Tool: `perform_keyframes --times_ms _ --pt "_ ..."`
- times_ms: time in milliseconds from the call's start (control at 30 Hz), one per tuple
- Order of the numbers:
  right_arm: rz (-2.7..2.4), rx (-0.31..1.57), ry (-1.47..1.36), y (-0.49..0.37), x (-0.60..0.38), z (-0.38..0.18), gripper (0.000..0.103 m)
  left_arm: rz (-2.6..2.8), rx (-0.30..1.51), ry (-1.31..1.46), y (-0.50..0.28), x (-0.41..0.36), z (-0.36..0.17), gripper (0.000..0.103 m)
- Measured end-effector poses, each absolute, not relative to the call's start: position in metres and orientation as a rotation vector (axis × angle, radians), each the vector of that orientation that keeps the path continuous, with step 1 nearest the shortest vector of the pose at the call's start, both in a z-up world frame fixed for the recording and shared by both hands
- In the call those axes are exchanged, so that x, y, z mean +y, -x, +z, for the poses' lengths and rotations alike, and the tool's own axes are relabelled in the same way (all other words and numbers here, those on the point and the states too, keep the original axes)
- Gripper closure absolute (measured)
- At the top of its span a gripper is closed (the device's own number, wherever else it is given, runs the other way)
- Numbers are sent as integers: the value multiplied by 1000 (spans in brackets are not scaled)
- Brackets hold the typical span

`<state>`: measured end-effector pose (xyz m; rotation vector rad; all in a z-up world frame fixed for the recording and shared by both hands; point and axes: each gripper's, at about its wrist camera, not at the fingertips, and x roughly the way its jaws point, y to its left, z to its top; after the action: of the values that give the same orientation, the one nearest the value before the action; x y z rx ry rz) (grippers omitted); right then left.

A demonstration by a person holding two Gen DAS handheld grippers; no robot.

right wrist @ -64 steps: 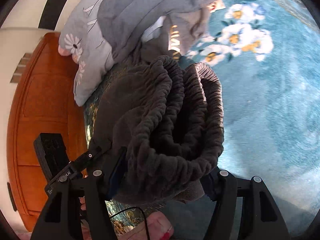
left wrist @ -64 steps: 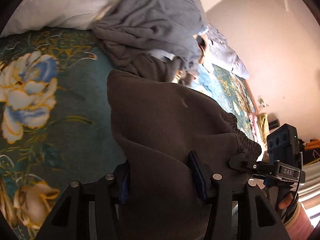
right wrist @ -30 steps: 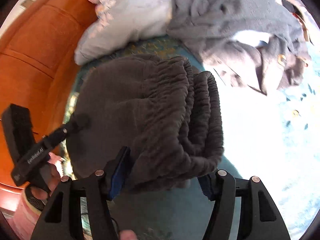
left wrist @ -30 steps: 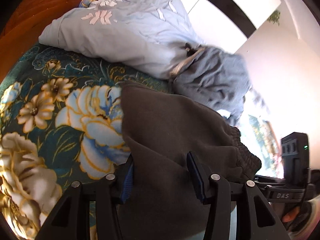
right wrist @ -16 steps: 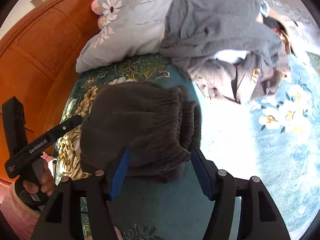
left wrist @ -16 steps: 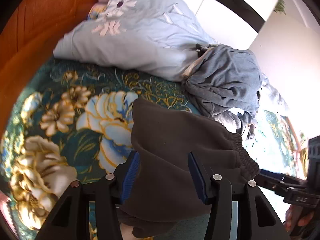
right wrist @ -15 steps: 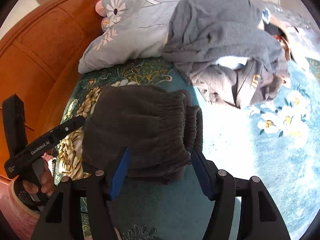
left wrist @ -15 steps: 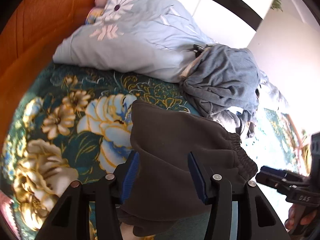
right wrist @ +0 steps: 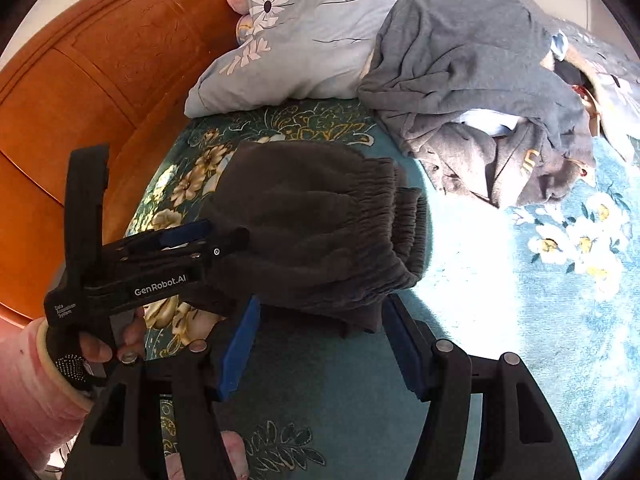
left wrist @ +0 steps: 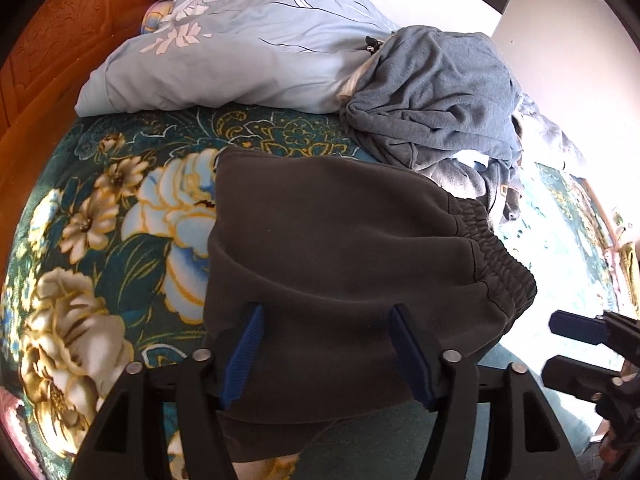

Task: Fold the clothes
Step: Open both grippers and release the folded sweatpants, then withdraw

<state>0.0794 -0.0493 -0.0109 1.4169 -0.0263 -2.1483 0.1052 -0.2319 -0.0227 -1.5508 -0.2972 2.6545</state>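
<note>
Folded dark pants (left wrist: 340,264) flat on floral bedspread (left wrist: 100,240), just before pillow (left wrist: 240,48), beside grey heap (left wrist: 440,92). Left gripper (left wrist: 324,344) spread wide, straddling pants' near edge. Right gripper (right wrist: 320,344) wide open, empty, at waistband.

Left tongs (left wrist: 326,344) spread wide, blue pads either side of cloth, not pinching. Right tongs (right wrist: 320,340) also wide apart, nothing between pads. Gloved left hand (right wrist: 94,350), pink sleeve, grips left handle, near-left.
</note>
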Motion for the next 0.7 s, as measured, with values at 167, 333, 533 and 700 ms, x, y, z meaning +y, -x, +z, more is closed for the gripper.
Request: perform_keyframes --times_ms 167,333,533,700 --pt "-2158 -47 -1450 -80 -35 -14 25 2664 -277 1586 -107 -222 -23 23" --pt "-2138 -10 -1510 -87 -22 -31 18 2666 -312 1622 -111 -217 -21 18" --pt "-2130 34 -1532 -91 -20 -43 6 2639 -339 1661 -141 -204 -28 0" --pt "-2150 37 -1518 -93 -20 -46 6 2593 -346 1753 -149 -198 -48 0"
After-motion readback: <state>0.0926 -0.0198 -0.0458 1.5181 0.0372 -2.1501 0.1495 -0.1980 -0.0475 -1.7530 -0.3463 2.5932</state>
